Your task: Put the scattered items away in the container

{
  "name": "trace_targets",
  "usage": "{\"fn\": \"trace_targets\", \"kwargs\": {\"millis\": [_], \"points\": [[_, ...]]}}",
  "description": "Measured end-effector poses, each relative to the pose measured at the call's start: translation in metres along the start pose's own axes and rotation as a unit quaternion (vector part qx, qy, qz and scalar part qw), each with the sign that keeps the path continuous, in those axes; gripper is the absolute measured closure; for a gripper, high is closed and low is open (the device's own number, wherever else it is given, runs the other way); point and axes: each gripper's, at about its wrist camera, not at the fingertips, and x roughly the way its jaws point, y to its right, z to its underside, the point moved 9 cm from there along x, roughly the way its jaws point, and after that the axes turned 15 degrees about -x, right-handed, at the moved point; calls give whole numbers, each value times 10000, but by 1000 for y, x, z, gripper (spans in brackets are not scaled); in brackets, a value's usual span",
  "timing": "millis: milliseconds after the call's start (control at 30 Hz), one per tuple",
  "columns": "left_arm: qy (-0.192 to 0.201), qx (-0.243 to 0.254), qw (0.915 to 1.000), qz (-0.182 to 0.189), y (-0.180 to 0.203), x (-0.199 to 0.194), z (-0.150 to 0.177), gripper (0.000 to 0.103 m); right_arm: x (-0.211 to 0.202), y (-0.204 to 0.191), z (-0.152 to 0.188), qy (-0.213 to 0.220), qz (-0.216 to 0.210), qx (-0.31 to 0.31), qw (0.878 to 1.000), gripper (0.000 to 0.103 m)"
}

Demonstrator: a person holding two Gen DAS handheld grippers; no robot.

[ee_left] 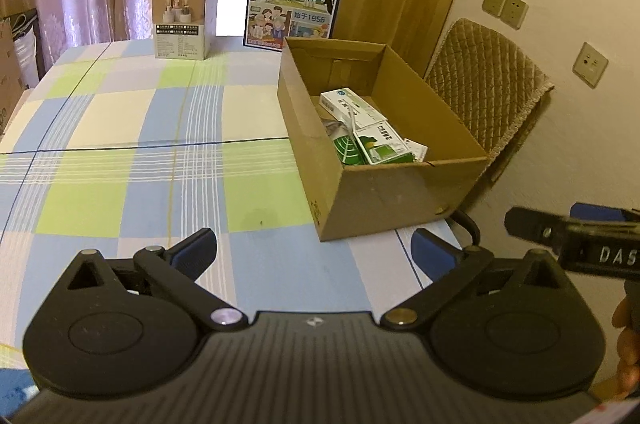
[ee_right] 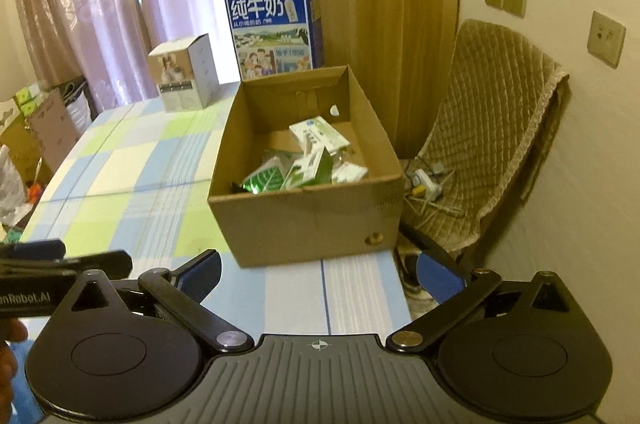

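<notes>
From the left wrist, the left gripper (ee_left: 314,252) has its jaws wide apart with nothing in them. The cardboard box (ee_left: 384,200) sits on the checked desk (ee_left: 120,128), up and to the right, with small green and white packs (ee_left: 362,128) inside (a few, piled up).

From the right wrist, the right gripper (ee_right: 318,272) has wide, empty jaws too. The box stands just ahead, packs inside.

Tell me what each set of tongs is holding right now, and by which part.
Nothing is held. The left tongs and the right tongs both stand wide open and empty over the table, short of the cardboard box.
</notes>
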Motion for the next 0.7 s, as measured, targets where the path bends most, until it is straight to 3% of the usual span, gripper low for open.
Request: {"fn": "trace_targets", "kwargs": {"millis": [700], "points": [[202, 220, 9995, -105, 17, -47, 10, 1, -57, 0, 0, 243, 81, -50, 9997, 2]]}}
